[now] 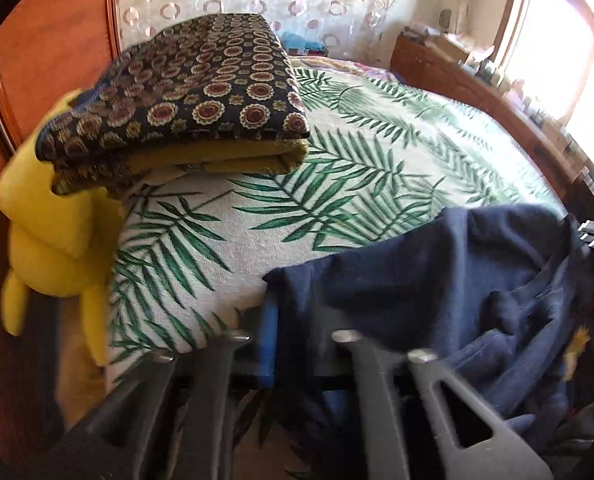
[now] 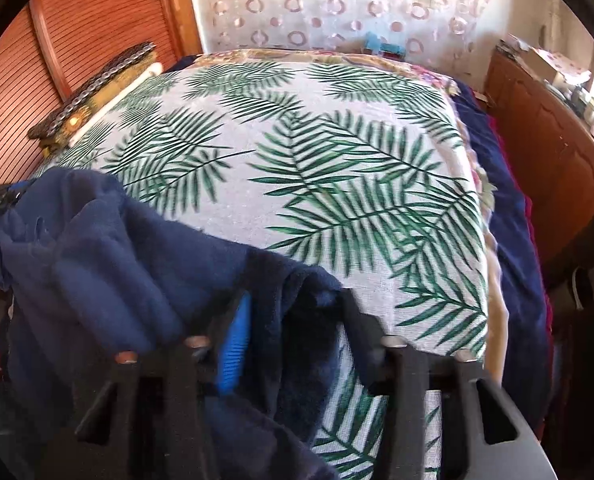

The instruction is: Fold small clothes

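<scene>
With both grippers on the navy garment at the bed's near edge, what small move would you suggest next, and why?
Probably lift and draw the navy garment forward onto the leaf-print cover. The left gripper and right gripper are each shut on its cloth, which hangs bunched at the edge and must lie flat before folding.

A dark navy fleece garment (image 1: 437, 272) lies crumpled at the near edge of the bed, on the palm-leaf bedspread (image 1: 337, 184). It is unfolded, bunched into soft ridges and folds, with one edge drawn up between the two views and part of it hanging over the bed's near side.
</scene>
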A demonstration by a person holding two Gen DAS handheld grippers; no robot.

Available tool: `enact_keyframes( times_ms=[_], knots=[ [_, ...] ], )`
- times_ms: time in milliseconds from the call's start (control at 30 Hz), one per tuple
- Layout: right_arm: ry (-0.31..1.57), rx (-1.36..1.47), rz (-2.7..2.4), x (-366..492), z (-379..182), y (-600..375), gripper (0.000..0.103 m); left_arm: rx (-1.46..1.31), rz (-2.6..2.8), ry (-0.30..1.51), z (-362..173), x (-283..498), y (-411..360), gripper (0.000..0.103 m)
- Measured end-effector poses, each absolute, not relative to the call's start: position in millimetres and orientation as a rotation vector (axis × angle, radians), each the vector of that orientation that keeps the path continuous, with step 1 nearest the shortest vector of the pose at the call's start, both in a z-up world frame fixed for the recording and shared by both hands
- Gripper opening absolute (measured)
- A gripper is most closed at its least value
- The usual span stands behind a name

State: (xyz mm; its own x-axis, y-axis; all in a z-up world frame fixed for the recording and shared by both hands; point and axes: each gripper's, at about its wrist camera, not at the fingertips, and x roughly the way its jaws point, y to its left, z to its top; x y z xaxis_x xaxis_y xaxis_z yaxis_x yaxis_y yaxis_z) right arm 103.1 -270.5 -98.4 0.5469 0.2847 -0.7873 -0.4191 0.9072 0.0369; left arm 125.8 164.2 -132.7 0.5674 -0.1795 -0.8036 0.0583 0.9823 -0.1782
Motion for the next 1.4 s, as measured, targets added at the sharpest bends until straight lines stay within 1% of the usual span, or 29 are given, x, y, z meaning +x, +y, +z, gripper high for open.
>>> enact_keyframes(
  times_ms=[133,233,300,400,633,800,900,1100,1233,1300,1400],
  knots=[
    [0.852,-0.197,0.399,88.0,-88.6,-266.7,0.011,-0.149,-0.138,0.880,-109.5,107.2,164.6,0.007],
    [0.754,-0.148,0.394,63.6,-57.6,-278.6,0.010,-0.155,-0.142,0.781,-74.5,78.6,164.4,0.007],
    [0.685,-0.135,0.385,44.7,-35.5,-285.8,0.010,-0.169,-0.146,0.681,-42.7,52.7,162.2,0.007],
    [0.629,-0.119,0.415,15.8,-6.8,-292.1,0.010,-0.150,-0.144,0.566,-4.7,22.1,155.1,0.006],
    [0.427,-0.148,0.384,-54.0,61.8,-301.9,0.009,-0.114,-0.153,0.381,63.7,-17.1,144.7,0.006],
    [0.294,-0.122,0.391,-95.6,101.1,-323.6,0.009,-0.126,-0.132,0.267,98.0,-39.2,149.9,0.006],
    [0.219,-0.127,0.384,-114.3,119.9,-330.4,0.009,-0.146,-0.130,0.222,108.8,-45.8,156.7,0.006],
    [0.133,-0.160,0.383,-130.8,145.3,-331.0,0.009,-0.112,-0.118,0.154,133.4,-37.7,154.4,0.006],
    [0.101,-0.192,0.365,-123.1,151.2,-327.2,0.009,-0.064,-0.106,0.134,145.5,-9.9,147.5,0.006],
    [0.107,-0.202,0.344,-102.8,147.6,-322.5,0.009,-0.054,-0.088,0.145,145.0,18.2,145.4,0.006],
    [0.143,-0.210,0.289,-56.2,133.1,-300.3,0.009,-0.058,-0.044,0.191,123.2,67.3,143.1,0.006]
  ],
)
